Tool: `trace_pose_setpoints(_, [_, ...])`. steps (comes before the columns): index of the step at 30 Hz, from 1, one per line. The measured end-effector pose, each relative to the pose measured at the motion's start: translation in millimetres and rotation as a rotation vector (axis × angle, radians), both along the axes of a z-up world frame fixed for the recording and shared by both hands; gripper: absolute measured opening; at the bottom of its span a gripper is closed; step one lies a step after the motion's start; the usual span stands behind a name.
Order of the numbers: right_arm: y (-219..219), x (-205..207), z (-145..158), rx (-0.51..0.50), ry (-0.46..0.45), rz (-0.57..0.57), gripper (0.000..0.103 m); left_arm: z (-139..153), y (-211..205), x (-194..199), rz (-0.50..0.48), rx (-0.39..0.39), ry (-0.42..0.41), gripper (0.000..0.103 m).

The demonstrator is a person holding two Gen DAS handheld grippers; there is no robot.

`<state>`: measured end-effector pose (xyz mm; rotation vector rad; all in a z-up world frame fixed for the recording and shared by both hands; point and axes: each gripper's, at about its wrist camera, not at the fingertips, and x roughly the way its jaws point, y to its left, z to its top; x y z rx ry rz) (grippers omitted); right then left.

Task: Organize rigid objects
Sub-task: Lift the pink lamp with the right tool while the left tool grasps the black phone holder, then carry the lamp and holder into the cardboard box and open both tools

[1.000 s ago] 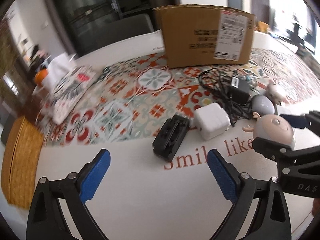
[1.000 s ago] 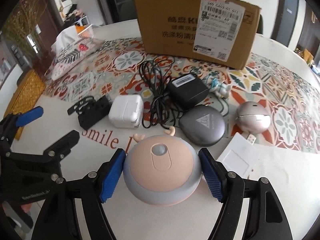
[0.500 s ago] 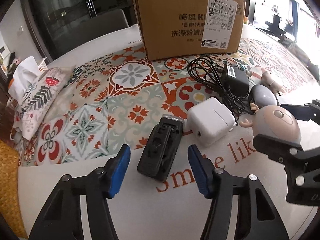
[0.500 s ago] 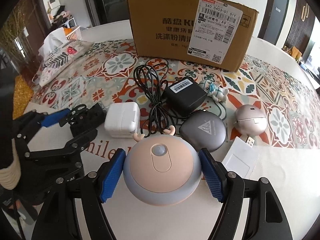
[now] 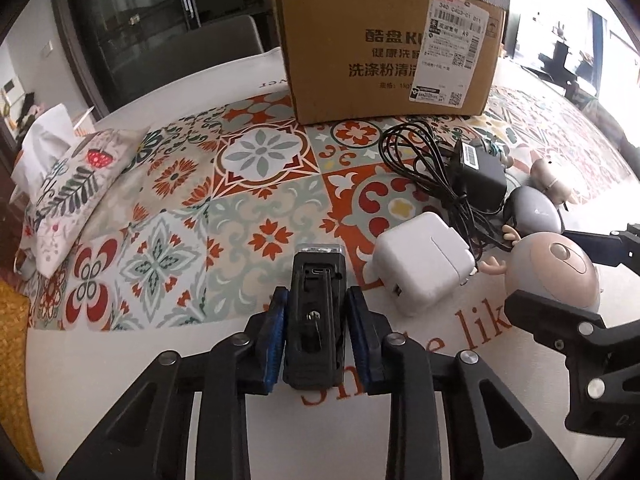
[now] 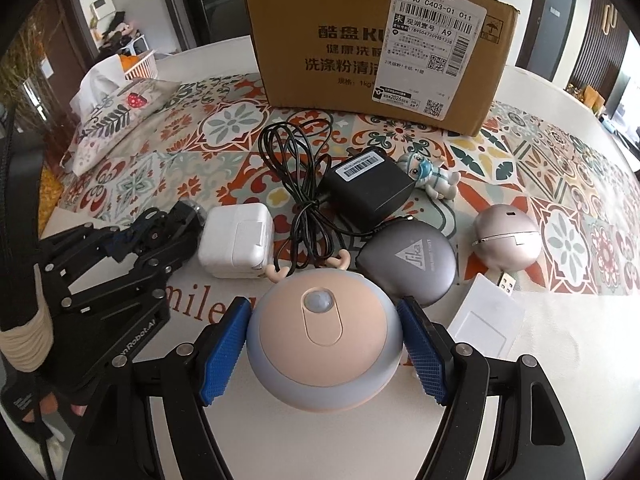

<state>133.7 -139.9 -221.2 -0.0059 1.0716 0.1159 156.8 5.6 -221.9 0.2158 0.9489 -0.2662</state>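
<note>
My left gripper (image 5: pixel 316 334) is shut on a black rectangular device (image 5: pixel 316 312) with a clear front end, at the table's near edge. My right gripper (image 6: pixel 324 350) is shut on a round pink and grey night light (image 6: pixel 324 340) with small antlers; it also shows in the left wrist view (image 5: pixel 554 272). Behind lie a white charger cube (image 6: pixel 236 240), a black adapter (image 6: pixel 368 190) with its coiled cable (image 6: pixel 296 172), a grey oval case (image 6: pixel 408 264), a pink egg-shaped gadget (image 6: pixel 506 238), a small figurine (image 6: pixel 430 176) and a white card (image 6: pixel 486 322).
An open cardboard box (image 6: pixel 376 44) stands at the back of the patterned tablecloth (image 5: pixel 240 184). A floral tissue pouch (image 5: pixel 68 196) lies at the far left. A woven yellow seat (image 5: pixel 14 364) is beside the table's left edge.
My left gripper moved forward around the black device and closed on it. My right gripper kept hold of the night light with little movement.
</note>
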Motion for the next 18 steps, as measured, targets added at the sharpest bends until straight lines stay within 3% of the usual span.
trace_pose_setpoints(18, [-15.1, -21.6, 50.3, 0.04, -0.105, 0.015, 0.075, 63.0, -5.3, -31.3, 0.055, -0.047, -0.079, 0.028])
